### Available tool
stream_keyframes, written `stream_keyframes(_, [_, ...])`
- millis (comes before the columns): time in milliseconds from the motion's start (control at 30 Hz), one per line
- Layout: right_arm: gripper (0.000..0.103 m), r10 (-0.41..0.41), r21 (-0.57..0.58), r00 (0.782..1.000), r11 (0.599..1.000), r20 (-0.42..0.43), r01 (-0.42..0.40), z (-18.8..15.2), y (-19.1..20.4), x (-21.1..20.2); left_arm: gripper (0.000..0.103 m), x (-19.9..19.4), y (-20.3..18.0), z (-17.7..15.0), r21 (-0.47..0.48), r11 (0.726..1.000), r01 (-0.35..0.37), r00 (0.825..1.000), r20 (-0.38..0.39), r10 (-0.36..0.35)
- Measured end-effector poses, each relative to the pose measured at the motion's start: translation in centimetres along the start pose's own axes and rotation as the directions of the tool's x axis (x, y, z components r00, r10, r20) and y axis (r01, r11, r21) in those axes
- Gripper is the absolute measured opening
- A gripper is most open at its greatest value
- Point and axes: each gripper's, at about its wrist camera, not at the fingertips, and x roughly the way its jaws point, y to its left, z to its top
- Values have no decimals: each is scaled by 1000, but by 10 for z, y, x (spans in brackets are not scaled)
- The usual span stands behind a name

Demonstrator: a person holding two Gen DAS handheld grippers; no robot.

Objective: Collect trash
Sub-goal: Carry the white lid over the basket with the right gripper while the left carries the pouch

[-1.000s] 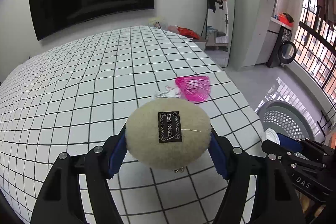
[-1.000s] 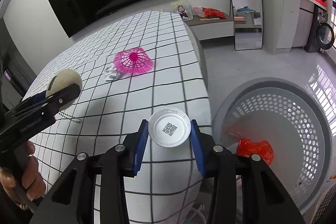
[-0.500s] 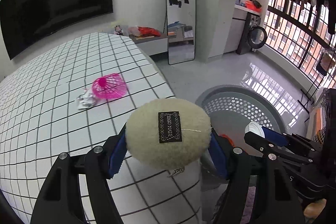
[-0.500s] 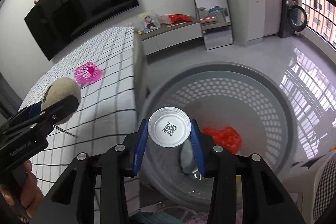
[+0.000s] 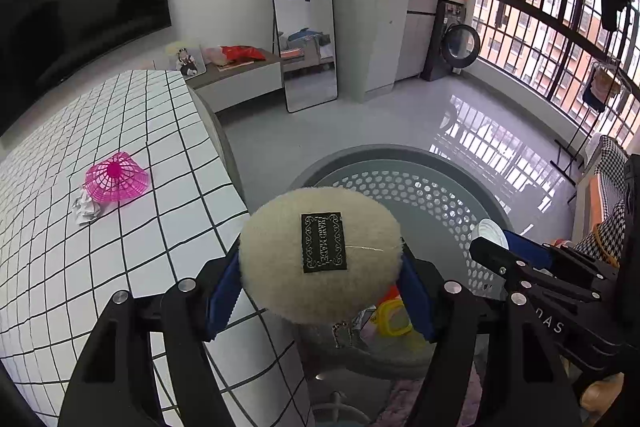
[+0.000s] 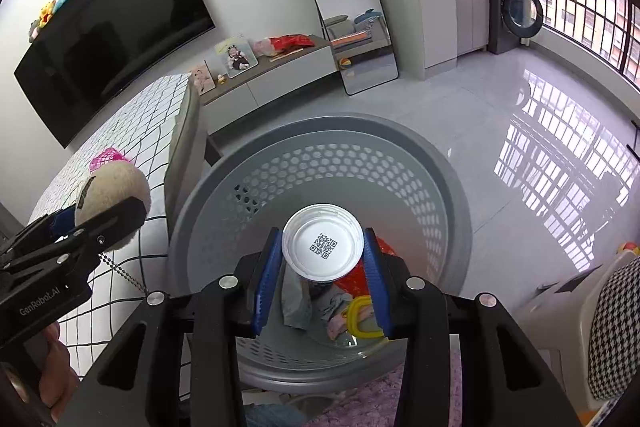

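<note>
Cream fuzzy pom-pom clamped in left gripper has swung off the checked bed toward the grey basket; right view: right gripper pinches white cup, now over basket, so both look ready to drop.

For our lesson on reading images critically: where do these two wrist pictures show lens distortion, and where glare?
Left wrist view: the grid on the checked bedcover bows outward, fisheye bending, and the corners go dark. Right wrist view: the mirror leans and curves, and bright window glare lies on the glossy floor. Both views are sharp.
</note>
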Motion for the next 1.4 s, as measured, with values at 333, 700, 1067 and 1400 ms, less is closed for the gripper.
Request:
stream_keyframes(333, [39, -4, 14, 1000, 1000, -12, 4, 3, -10, 2, 68, 16, -13, 2, 24, 1000, -2, 999, -33, 3])
stream_keyframes(700, [39, -3, 17, 1000, 1000, -17, 3, 2, -13, 3, 68, 25, -16, 5, 37, 999, -1, 999, -50, 3])
stream_keyframes(1067, [39, -6, 16, 1000, 1000, -24, 6, 4, -14, 6, 68, 26, -15, 2, 20, 1000, -2, 998, -65, 4])
stream_keyframes(1400, [39, -4, 14, 999, 1000, -34, 4, 4, -15, 10, 68, 32, -13, -1, 15, 1000, -3, 996, -87, 5])
